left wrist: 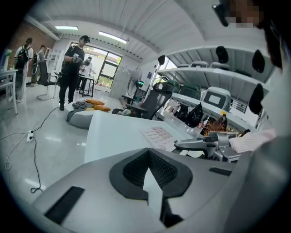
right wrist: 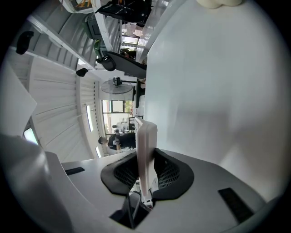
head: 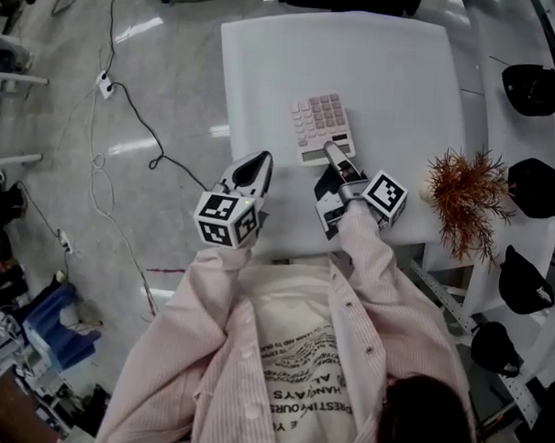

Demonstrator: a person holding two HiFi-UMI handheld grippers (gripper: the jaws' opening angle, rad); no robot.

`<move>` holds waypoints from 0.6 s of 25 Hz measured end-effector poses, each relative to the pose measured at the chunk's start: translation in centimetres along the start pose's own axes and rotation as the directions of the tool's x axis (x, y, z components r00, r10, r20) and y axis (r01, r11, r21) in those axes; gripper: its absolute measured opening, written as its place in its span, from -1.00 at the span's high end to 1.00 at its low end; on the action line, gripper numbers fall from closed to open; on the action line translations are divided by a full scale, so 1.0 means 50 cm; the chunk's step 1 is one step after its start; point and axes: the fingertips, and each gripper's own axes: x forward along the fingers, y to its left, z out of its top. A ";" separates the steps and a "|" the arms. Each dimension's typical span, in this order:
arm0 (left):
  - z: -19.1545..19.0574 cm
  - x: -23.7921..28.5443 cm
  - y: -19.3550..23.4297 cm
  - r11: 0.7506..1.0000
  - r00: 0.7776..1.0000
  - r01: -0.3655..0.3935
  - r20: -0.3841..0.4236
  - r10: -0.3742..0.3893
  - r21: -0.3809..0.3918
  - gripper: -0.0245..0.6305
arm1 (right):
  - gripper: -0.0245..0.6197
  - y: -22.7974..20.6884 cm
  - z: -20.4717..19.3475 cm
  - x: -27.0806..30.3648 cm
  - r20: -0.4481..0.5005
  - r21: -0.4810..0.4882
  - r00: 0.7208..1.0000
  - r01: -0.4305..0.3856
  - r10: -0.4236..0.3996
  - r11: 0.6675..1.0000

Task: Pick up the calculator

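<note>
one slim plastic calculator (head: 322, 126) in right gripper (head: 333, 158).

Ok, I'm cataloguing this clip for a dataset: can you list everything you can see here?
table: one, white, upper centre of the head view
calculator: one, pale with pinkish keys, over the table's near part
dried plant: one, reddish brown, at the table's right edge
caps: at least four, black, along the shelf at far right
cables: several, black and white, on the grey floor at left
crate: one, blue, floor at lower left
shirt: one, pink striped, on the person, bottom of the view
left gripper: one, grey and black, jaws together and empty, off the table's left edge
right gripper: one, grey and black, clamped on the calculator's near end
</note>
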 end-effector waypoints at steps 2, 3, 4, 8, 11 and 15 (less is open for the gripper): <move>0.015 -0.012 -0.005 1.000 1.000 0.005 0.016 -0.005 0.011 0.92 | 0.70 0.022 -0.004 -0.012 -0.002 -0.006 1.000 -0.014 0.014 1.000; 0.023 -0.019 -0.007 1.000 1.000 0.007 0.024 -0.007 0.015 0.92 | 0.70 0.030 -0.005 -0.017 0.001 -0.006 1.000 -0.019 0.019 1.000; 0.033 -0.025 -0.008 1.000 0.999 0.009 0.034 -0.009 0.020 0.92 | 0.70 0.036 -0.004 -0.022 0.005 -0.006 1.000 -0.022 0.022 1.000; 0.068 -0.047 -0.015 0.999 0.997 0.013 0.077 -0.016 0.036 0.92 | 0.70 0.068 -0.004 -0.039 0.007 -0.013 0.999 -0.048 0.048 0.999; 0.090 -0.062 -0.021 0.999 0.994 0.014 0.106 -0.019 0.049 0.92 | 0.70 0.091 -0.006 -0.052 0.008 -0.009 0.998 -0.068 0.069 0.998; 0.120 -0.081 -0.027 0.998 0.989 0.015 0.145 -0.024 0.067 0.92 | 0.70 0.122 -0.007 -0.067 0.009 -0.007 0.995 -0.095 0.095 0.995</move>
